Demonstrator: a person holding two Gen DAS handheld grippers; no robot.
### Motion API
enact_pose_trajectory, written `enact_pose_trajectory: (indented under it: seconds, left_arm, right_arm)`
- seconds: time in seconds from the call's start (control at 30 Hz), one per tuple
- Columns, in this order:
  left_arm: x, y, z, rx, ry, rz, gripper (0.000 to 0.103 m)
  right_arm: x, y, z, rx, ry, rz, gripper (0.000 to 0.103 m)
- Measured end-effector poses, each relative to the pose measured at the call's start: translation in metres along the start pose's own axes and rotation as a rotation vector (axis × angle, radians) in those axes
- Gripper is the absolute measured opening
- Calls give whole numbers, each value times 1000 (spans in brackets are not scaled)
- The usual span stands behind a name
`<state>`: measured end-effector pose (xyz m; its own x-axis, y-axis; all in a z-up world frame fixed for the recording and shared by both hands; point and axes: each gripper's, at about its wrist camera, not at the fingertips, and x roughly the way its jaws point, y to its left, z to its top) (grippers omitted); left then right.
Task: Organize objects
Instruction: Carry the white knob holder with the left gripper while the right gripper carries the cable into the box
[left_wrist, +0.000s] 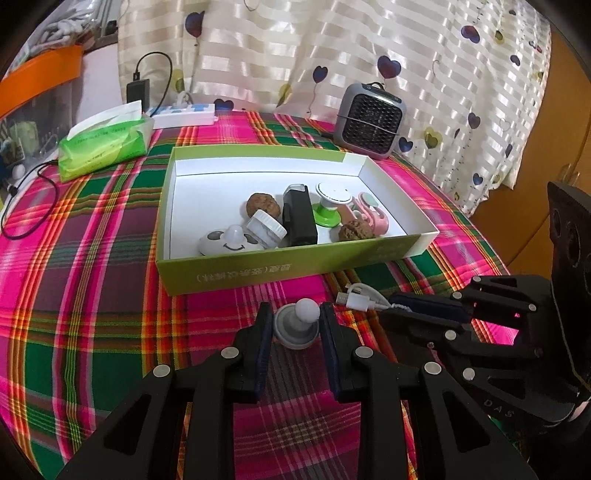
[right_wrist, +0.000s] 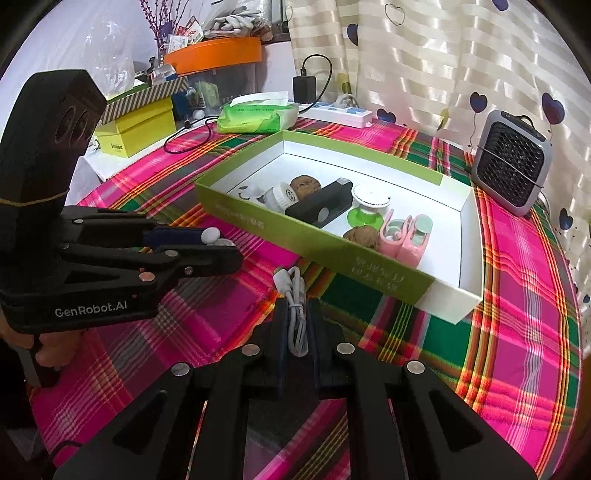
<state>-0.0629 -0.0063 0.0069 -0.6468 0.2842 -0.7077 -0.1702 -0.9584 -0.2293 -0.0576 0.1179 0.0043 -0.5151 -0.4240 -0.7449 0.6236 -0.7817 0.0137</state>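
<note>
Nearest, just before the green box (left_wrist: 280, 273), the left gripper (left_wrist: 295, 325) pinches a grey-and-white knob (left_wrist: 295, 325); beside it, the right gripper (right_wrist: 295, 321) is clamped on a white cable (right_wrist: 295, 310). Inside lie 2 walnuts (left_wrist: 262, 205).

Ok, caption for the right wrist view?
Right gripper shut on coiled white cable before the green box on the plaid cloth.
</note>
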Motion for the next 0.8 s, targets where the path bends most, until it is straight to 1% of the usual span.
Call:
enact_pose_trajectory:
  seconds: [0.07, 0.13, 0.2, 0.27, 0.3, 0.53, 0.63, 0.8]
  left_arm:
    - [0, -1, -1, 4, 3, -2, 23]
    - [0, -2, -1, 8, 6, -2, 23]
    - [0, -1, -2, 8, 7, -3, 23]
    - [0, -2, -2, 7, 7, -1, 23]
    - [0, -2, -2, 6, 7, 0, 23]
    - [2, -1, -3, 13, 21, 2, 23]
    - [2, -3, -4, 21, 24, 1, 23]
    - [1, -4, -4, 24, 22, 3, 23]
  right_arm:
    - [4, 4, -1, -24, 28, 21, 11]
    - [8, 11, -1, -54, 42, 12, 11]
    - [8, 14, -1, -76, 40, 10, 15]
    - [9, 16, -1, -91, 37, 6, 24]
    - [11, 17, 0, -95, 40, 4, 25]
    - [18, 12, 5, -84, 49, 15, 25]
    - [16, 10, 4, -77, 45, 15, 19]
    - [11, 7, 2, -49, 25, 2, 19]
